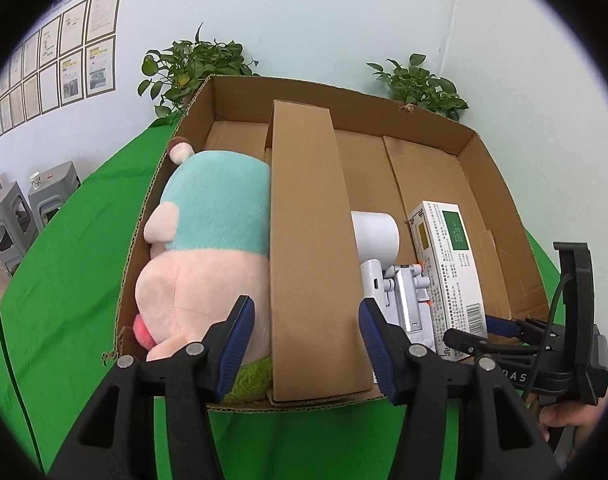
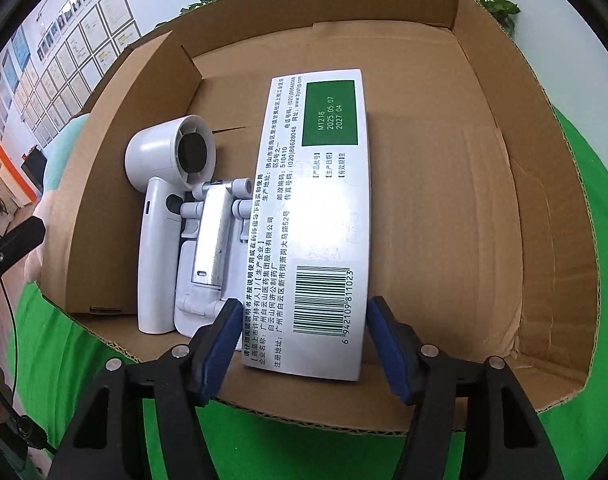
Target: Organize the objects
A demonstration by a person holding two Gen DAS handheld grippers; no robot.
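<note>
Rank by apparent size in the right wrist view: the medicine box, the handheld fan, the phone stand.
1. medicine box, clearly largest, though nearest the camera.
2. handheld fan.
3. phone stand; it looks similar to the fan, so this order is uncertain.

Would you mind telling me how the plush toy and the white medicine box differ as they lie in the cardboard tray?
The plush toy is soft, rounded, teal and pink; the medicine box is flat, rectangular, white with print. The toy fills the left compartment, the box the right one, between the right claw fingers. Both lie inside the tray.
</note>
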